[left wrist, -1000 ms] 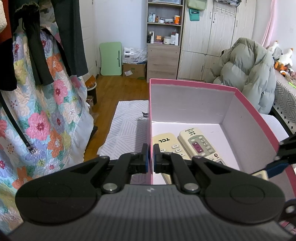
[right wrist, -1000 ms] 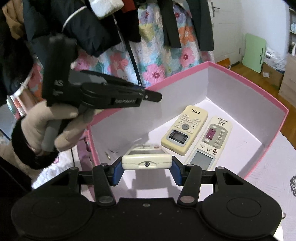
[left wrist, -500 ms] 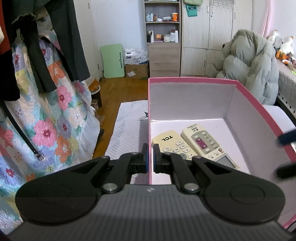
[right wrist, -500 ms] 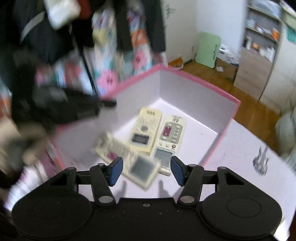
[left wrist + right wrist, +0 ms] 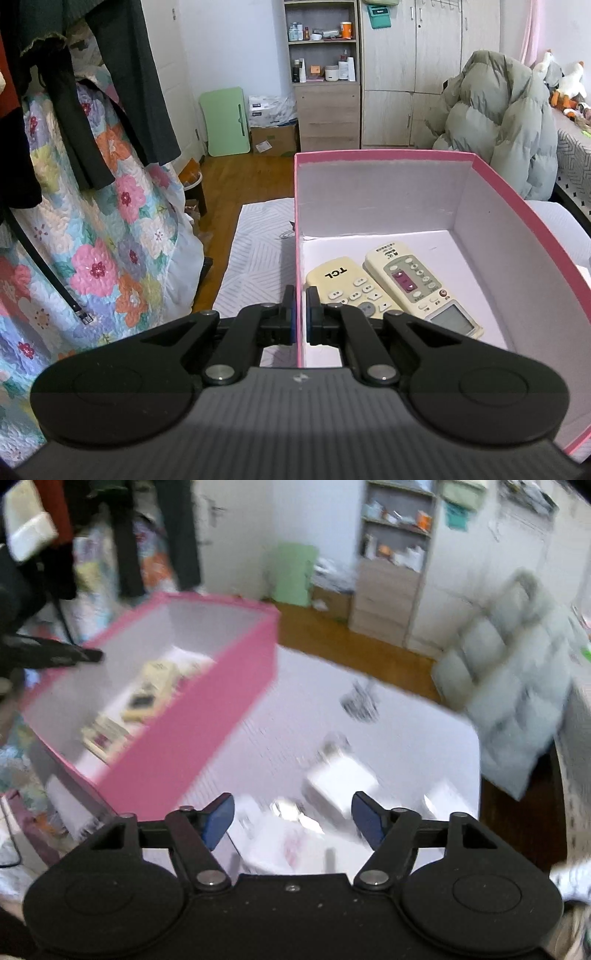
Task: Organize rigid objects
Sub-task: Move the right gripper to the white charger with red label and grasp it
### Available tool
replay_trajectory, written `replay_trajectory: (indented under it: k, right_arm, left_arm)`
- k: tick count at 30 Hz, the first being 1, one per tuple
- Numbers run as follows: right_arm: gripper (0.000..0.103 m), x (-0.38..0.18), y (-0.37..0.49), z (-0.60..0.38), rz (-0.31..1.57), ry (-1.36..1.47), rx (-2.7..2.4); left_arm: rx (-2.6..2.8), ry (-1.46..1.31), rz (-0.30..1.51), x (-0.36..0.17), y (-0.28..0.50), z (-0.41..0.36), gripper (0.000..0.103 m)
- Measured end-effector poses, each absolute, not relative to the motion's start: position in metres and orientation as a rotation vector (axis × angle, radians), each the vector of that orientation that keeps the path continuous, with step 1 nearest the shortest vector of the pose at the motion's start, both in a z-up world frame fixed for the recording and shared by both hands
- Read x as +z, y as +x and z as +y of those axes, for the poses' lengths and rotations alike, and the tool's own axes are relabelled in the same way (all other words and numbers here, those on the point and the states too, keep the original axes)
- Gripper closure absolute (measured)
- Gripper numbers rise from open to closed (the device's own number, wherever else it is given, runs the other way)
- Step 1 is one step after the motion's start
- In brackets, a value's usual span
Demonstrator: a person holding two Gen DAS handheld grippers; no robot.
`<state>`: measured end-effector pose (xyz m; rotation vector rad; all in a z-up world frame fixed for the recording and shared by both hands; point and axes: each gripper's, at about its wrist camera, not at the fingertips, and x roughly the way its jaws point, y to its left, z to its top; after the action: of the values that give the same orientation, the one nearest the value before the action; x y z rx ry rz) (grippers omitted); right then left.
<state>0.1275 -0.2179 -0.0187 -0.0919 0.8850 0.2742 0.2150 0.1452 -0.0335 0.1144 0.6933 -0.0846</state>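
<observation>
A pink box (image 5: 384,155) with white inside holds a cream TCL remote (image 5: 343,280) and a second cream remote (image 5: 413,284) side by side. My left gripper (image 5: 301,314) is shut on the box's left wall, one finger on each side. In the blurred right wrist view, the box (image 5: 192,723) lies at the left with a third remote (image 5: 103,738) nearest the camera. My right gripper (image 5: 291,823) hangs over the white tabletop right of the box, its jaws opening with nothing between them. The left gripper's finger (image 5: 55,653) shows at the far left.
Blurred white objects (image 5: 340,779) lie on the white-covered table (image 5: 406,731) just beyond the right gripper. A grey puffer coat (image 5: 498,122) rests behind the box. Hanging clothes and a floral quilt (image 5: 92,240) fill the left. A wooden floor and shelves lie beyond.
The right gripper let the third remote go into the box, then swung right out over the table while its jaws widened. The left gripper kept its hold on the box wall.
</observation>
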Motion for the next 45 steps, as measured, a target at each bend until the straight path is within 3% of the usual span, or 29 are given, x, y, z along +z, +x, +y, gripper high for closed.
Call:
replay_trajectory:
  k: [5,20,33,39,45]
  right_arm:
    - [0.027,-0.038,0.113,-0.236,0.903,-0.088,0.278]
    - [0.03,-0.066,0.167,-0.197,0.973,-0.699,0.788]
    - [0.035,-0.063,0.199,-0.2,1.019,-0.262,0.653]
    - [0.034,-0.07,0.195,-0.191,1.033,-0.32,0.648]
    - [0.023,-0.076,0.199,-0.193,1.04,-0.355,0.755]
  left_arm:
    - [-0.086,0.116,0.694,-0.033,0.215,0.145,0.099]
    - [-0.099,0.098,0.687,-0.034,0.216,0.15,0.098]
    - [-0.097,0.1,0.687,-0.034,0.216,0.148,0.098]
    - [-0.098,0.1,0.687,-0.033,0.215,0.148,0.098]
    - [-0.097,0.097,0.687,-0.033,0.216,0.147,0.098]
